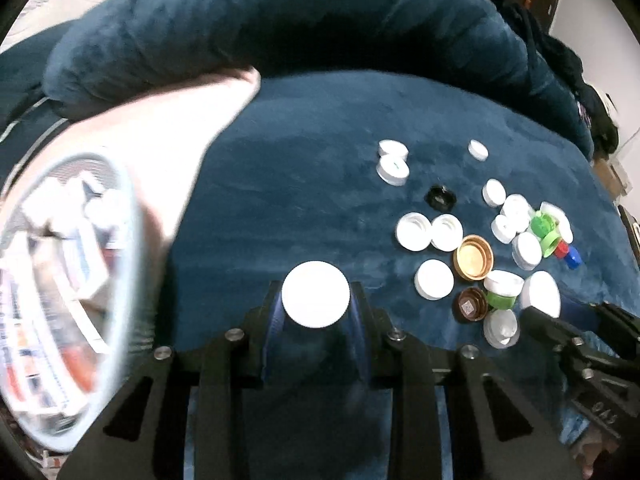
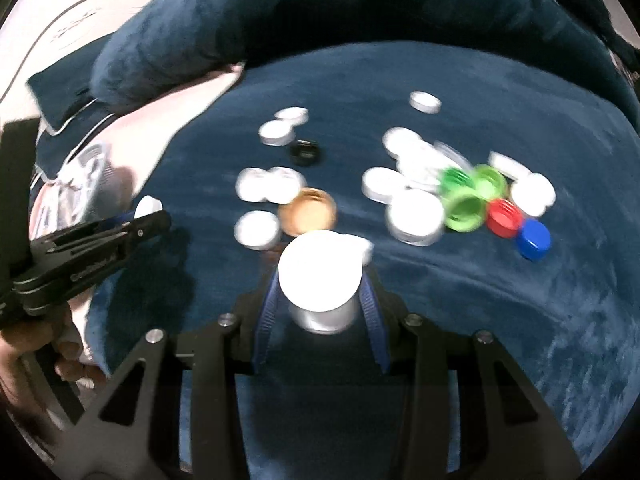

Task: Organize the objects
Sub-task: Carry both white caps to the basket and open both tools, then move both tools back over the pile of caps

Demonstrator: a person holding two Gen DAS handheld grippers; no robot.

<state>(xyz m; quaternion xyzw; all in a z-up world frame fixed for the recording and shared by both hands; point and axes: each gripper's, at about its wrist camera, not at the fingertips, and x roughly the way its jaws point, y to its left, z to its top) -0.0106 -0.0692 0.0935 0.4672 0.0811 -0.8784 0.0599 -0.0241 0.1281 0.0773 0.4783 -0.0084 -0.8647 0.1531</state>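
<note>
Holding a white cap (image 1: 315, 294) between its two fingers, the left gripper (image 1: 316, 300) was clamped on it, cap face toward the camera, above the dark blue plush surface (image 1: 300, 168). Same gripper showed in the right wrist view at far left (image 2: 150, 210), with the cap edge peeking at its tip.

Right gripper (image 2: 320, 280) was clenched on another white cap (image 2: 320, 270), its silvery side wall visible below the face, sitting right between the blue-padded fingers (image 2: 268, 312). Frame was motion-blurred.

Loose caps lay ahead of both grippers, to the right in the left wrist view: a gold cap (image 1: 473, 257) open side up, touching or just beside two white caps (image 1: 430, 231); a black cap (image 1: 441, 197) further back; a brown cap (image 1: 472, 304) near the green-rimmed one (image 1: 502, 290). Green caps (image 2: 466, 204), a red cap (image 2: 503, 217) and a blue cap (image 2: 533, 239) clustered at the far right, red and blue touching or nearly so.

Clear container (image 1: 60, 292) with blurred contents sat at far left, beside the left gripper, on a pale surface (image 1: 160, 132). Rolled blue cushion (image 1: 280, 20) lay behind everything.
</note>
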